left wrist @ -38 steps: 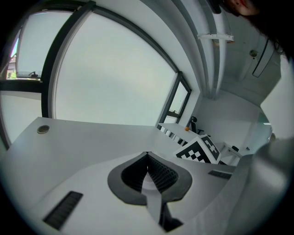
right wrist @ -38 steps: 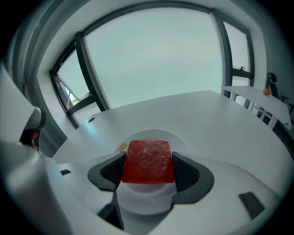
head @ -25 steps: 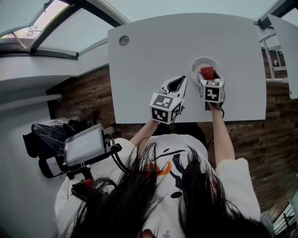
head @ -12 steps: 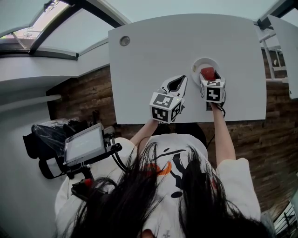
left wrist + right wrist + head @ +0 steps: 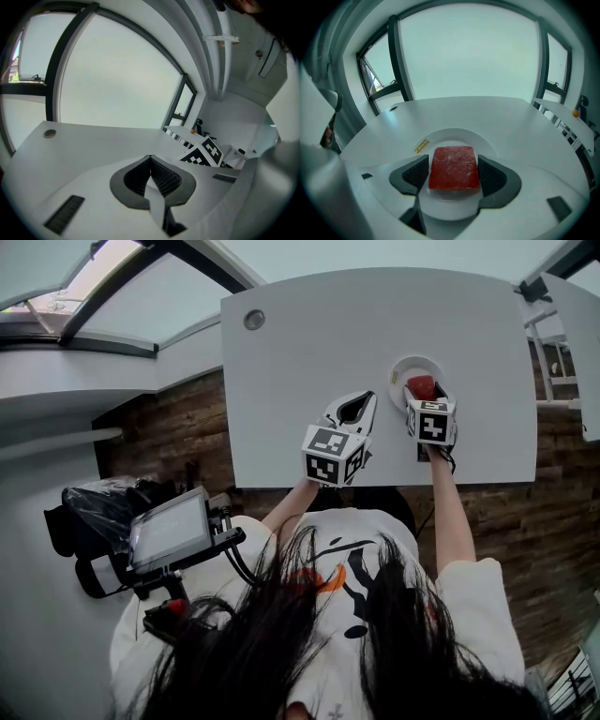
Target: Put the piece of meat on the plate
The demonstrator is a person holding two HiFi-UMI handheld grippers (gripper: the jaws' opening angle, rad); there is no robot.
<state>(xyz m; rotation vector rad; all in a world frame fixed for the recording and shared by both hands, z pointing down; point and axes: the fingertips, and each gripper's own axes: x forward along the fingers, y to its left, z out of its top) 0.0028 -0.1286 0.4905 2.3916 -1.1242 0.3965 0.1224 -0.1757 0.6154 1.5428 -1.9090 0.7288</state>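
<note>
The piece of meat (image 5: 453,168), a red rectangular slab, sits between the two pads of my right gripper (image 5: 453,174), which is shut on its sides. It hangs right over the small white plate (image 5: 452,135), level and very low; whether it touches the plate I cannot tell. From the head view the meat (image 5: 421,386) shows just past the right gripper (image 5: 424,396), inside the plate (image 5: 401,371) at the table's right. My left gripper (image 5: 357,405) (image 5: 150,160) hovers over the table to the plate's left, shut with nothing between its fingers.
The white table (image 5: 328,352) has a round cable grommet (image 5: 253,320) at its far left corner. Its near edge runs just under both grippers. A yellow sticker (image 5: 422,145) lies on the plate's rim. Another white table (image 5: 562,119) stands to the right.
</note>
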